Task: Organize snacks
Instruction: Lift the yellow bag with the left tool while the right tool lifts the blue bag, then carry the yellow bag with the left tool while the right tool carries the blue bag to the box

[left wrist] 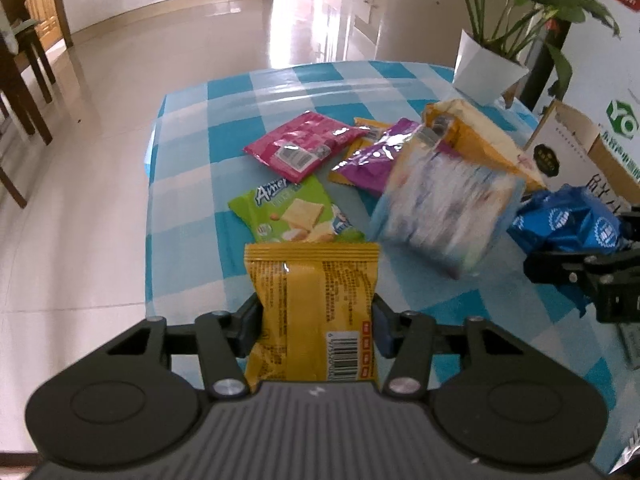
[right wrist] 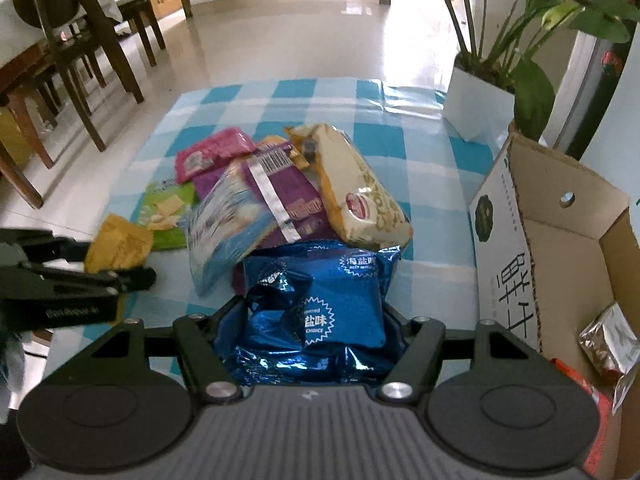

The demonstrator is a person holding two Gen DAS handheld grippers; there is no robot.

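Note:
My left gripper (left wrist: 314, 324) is shut on a small yellow snack packet (left wrist: 312, 304), barcode side up, held above the checked tablecloth (left wrist: 224, 120); the same packet (right wrist: 118, 248) shows at the left of the right wrist view. My right gripper (right wrist: 316, 320) is shut on a crinkled blue foil bag (right wrist: 320, 312), which also appears at the right of the left wrist view as the blue bag (left wrist: 568, 228). On the table lie a green cracker pack (left wrist: 292, 216), a pink pack (left wrist: 304, 146), a purple pack (left wrist: 376, 160), a pale blue-white pack (left wrist: 444, 208) and a large yellow-cream bag (right wrist: 360, 192).
An open cardboard box (right wrist: 560, 256) stands at the right, with a silvery packet (right wrist: 608, 340) inside. A potted plant in a white pot (right wrist: 476, 108) sits at the table's far right. Wooden chairs (right wrist: 80, 52) stand on the tiled floor to the left.

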